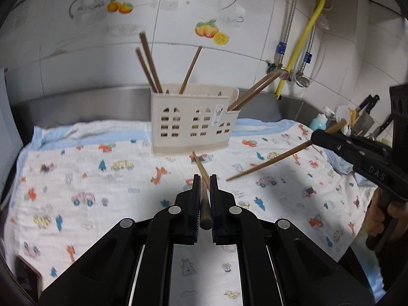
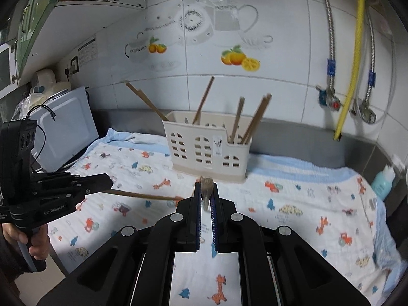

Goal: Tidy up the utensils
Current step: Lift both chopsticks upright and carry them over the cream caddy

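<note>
A cream plastic utensil holder (image 1: pixel 193 122) stands at the back of the patterned cloth (image 1: pixel 76 178), with several brown chopsticks upright in it; it also shows in the right wrist view (image 2: pixel 206 150). My left gripper (image 1: pixel 204 178) is shut on a brown chopstick (image 1: pixel 201 170) that points toward the holder. My right gripper (image 2: pixel 207 186) is shut on another chopstick (image 2: pixel 206 191), seen end-on. From the left view the right gripper (image 1: pixel 316 137) holds its chopstick (image 1: pixel 267 163) slanting down over the cloth. The left gripper (image 2: pixel 107 181) and its chopstick (image 2: pixel 142 195) show at the left of the right view.
A white appliance (image 2: pixel 63 127) stands at the left end of the counter. Knives (image 1: pixel 367 109) and a teal bottle (image 1: pixel 318 123) sit at the right end. Yellow and metal hoses (image 2: pixel 349 76) hang on the tiled wall behind.
</note>
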### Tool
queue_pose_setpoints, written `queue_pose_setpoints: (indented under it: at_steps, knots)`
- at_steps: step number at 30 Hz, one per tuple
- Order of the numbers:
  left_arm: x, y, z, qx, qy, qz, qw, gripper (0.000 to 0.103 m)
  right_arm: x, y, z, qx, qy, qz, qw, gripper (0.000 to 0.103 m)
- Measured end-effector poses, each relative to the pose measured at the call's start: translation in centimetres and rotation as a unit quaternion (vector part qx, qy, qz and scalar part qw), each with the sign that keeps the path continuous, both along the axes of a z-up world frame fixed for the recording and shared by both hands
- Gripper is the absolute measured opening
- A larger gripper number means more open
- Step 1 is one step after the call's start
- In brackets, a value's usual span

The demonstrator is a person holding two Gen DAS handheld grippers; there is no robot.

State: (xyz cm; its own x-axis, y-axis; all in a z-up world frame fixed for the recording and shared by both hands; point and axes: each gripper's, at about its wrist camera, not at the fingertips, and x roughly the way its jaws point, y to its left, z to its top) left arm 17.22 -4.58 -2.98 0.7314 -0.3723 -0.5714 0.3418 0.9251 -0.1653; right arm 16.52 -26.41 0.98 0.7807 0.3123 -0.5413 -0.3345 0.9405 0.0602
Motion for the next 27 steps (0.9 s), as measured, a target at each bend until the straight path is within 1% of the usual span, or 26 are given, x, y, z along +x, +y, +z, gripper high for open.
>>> queue_pose_setpoints:
  at_steps: [3, 7, 13, 19, 27]
  knots:
    - [0.3, -0.3, 0.8, 0.012, -0.012, -0.010, 0.9998, 0.005, 0.4, 0.2, 1.1, -0.002, -0.007, 0.004, 1.000, 0.007]
    - [0.3, -0.6, 0.8, 0.024, -0.018, -0.017, 0.9994, 0.005, 0.7, 0.6, 1.9, -0.005, -0.015, 0.007, 1.000, 0.007]
    - [0.2, -0.4, 1.1, 0.018, -0.025, -0.020, 0.9993, 0.005, 0.8, 0.9, 2.3, -0.009, -0.019, 0.010, 1.000, 0.007]
    - [0.5, -0.2, 2.9, 0.019, -0.039, -0.028, 0.9987, 0.005, 1.1, 0.9, 3.5, -0.011, -0.030, 0.013, 0.999, 0.007]
    - [1.5, -0.7, 5.9, 0.038, -0.068, -0.034, 0.9963, 0.005, 2.1, 0.8, 6.1, -0.009, -0.049, 0.015, 0.999, 0.007]
